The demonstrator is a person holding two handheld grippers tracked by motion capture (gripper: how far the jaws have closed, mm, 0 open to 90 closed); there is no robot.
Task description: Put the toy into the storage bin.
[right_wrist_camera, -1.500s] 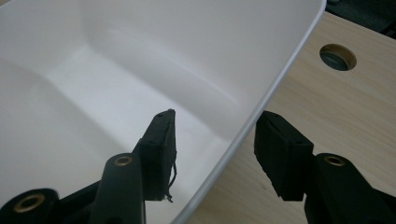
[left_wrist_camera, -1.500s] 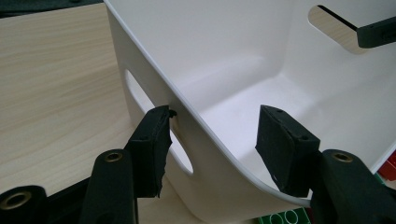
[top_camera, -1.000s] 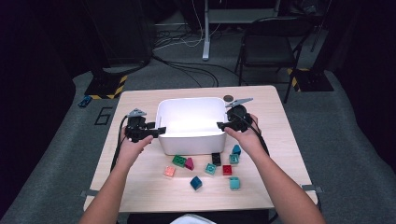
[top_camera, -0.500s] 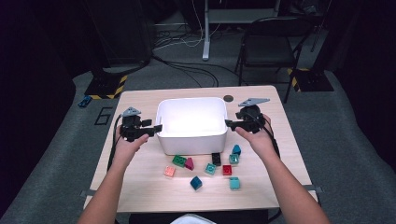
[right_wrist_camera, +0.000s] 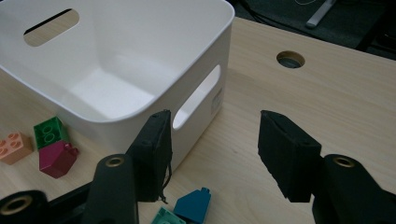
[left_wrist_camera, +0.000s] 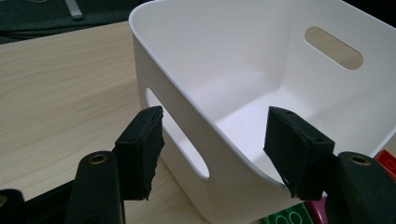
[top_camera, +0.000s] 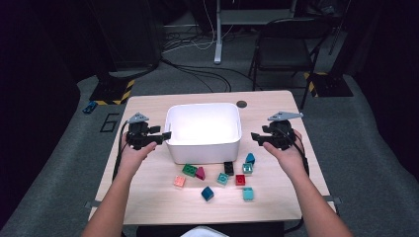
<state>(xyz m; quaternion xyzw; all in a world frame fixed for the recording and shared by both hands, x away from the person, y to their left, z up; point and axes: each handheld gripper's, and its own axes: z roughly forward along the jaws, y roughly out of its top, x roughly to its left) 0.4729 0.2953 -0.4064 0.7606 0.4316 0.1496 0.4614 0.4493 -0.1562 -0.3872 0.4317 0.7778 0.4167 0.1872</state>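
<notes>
One white bin (top_camera: 203,129), nine blocks (top_camera: 222,178) in front; left gripper (top_camera: 165,134) open astride bin wall, right gripper (top_camera: 255,137) open, empty, closing.

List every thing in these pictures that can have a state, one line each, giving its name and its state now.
White bin: upright, empty, one wall between the left jaws.
Left gripper: open, jaws either side of the bin's wall, not pressing.
Right gripper: open, apart from the bin, nothing between its jaws.
Toy blocks: loose on the table in front of the bin.
Table: level, carrying bin and blocks.
</notes>
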